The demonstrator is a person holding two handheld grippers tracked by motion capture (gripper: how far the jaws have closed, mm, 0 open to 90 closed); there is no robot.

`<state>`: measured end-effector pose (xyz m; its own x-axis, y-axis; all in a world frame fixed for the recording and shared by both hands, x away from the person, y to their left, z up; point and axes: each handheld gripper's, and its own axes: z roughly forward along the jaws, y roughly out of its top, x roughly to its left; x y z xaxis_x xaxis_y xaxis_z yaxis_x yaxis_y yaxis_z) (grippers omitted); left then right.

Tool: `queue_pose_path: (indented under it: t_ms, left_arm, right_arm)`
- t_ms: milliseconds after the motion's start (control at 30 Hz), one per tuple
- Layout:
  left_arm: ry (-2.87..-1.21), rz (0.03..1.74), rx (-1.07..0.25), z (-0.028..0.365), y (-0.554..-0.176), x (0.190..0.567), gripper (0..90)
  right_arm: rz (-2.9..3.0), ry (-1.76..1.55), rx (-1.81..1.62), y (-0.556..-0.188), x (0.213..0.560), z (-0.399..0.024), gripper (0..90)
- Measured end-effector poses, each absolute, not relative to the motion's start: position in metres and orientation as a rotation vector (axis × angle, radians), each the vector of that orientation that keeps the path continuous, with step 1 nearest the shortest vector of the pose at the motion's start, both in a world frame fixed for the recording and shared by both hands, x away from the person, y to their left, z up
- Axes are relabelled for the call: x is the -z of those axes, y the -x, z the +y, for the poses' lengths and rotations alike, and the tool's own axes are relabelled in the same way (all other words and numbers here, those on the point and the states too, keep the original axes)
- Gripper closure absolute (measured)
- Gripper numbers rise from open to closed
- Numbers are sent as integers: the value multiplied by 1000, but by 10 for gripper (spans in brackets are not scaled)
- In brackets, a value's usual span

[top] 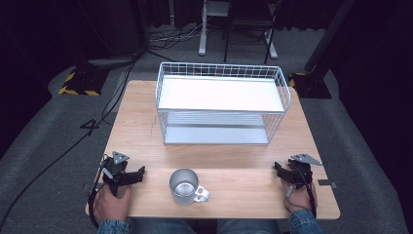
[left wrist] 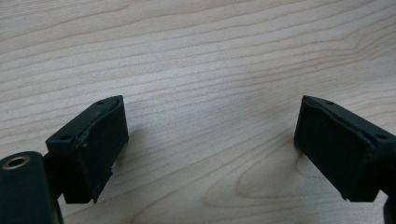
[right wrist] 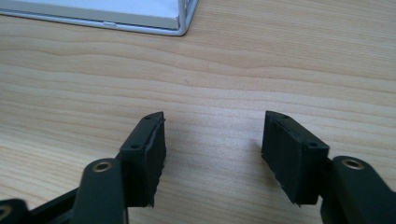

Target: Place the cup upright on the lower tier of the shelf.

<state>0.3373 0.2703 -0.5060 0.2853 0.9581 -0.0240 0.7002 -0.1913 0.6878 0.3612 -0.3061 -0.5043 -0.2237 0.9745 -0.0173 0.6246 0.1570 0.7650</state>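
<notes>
A recording studio or lab: black curtains (top: 44, 29) wall in a lone wooden table (top: 146, 126) on grey carpet (top: 39, 146), with cables (top: 170, 36) trailing across it (hazard-striped stand feet (top: 78, 83) too) and a stand base (top: 311, 83) beyond

No legible text, label, brand name, number or sign appears in any of the 3 views.

- Metal mug (top: 184, 185): plain surface, no marking readable.
- White wire basket (top: 221, 78): no tag or lettering readable.
- Wooden table (top: 243, 187): wood grain only. A small dark patch at its right edge (top: 327, 184) carries nothing that can be read.
- Yellow-and-black hazard striping (top: 78, 90) marks the base of a stand on the floor at left. It is a warning pattern and carries no words.
- A dark mark on the grey floor (top: 90, 126) left of the table resembles the numeral 4; whether it is a numeral cannot be confirmed.
</notes>
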Motion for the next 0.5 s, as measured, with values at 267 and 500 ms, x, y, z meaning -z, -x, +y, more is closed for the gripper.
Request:
queue_pose_path:
  t_ms: [267,500]
  left_arm:
    - [-1966,1481,-563,270,-337,506,102]
    - [-1967,1481,-563,270,-337,506,102]
  right_arm:
    - [1910,-1533,-868,-361,505,-307,329]
    - [1929,-1519,-882,-363,504,-308,358]
